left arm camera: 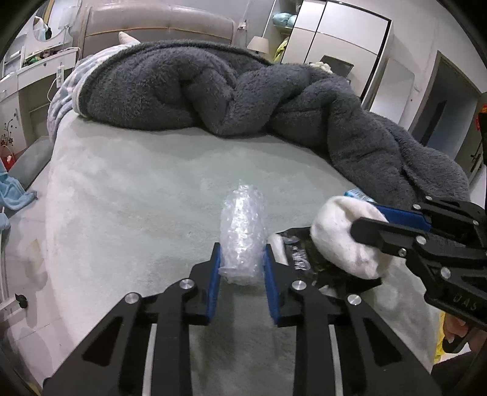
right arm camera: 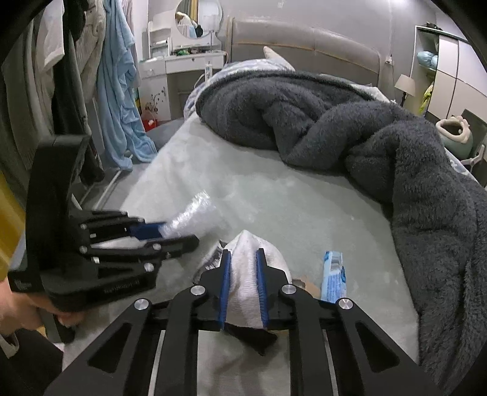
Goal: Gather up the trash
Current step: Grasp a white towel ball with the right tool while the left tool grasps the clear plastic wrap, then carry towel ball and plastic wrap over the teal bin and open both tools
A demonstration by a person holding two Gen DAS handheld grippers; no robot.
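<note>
Crumpled roll of clear bubble wrap (left arm camera: 242, 234), resting on the pale green bed sheet (left arm camera: 137, 198), clamped between the blue pads of the left gripper (left arm camera: 242, 265). Right gripper (right arm camera: 243, 274) closed on a wad of white tissue (right arm camera: 246, 274) atop a black wrapper (left arm camera: 301, 252). Light-blue packet (right arm camera: 333, 275) beside it; dark grey fleece blanket (left arm camera: 213, 88) behind.

Bed (left arm camera: 127, 189) with pale grey-green fleecy cover and padded beige headboard (left arm camera: 158, 27). Lying on it: dark grey fluffy blanket (left arm camera: 231, 91) heaped across the far side and down the right edge; patterned light blue bedding (left arm camera: 65, 97) under the blanket's far left end; roll of clear bubble wrap (left arm camera: 242, 231) near the front; white cloth wad (right arm camera: 252, 274) over a black wrapper (left arm camera: 299, 252); blue and white packet (right arm camera: 333, 275) just beside, near the blanket's edge.
</note>
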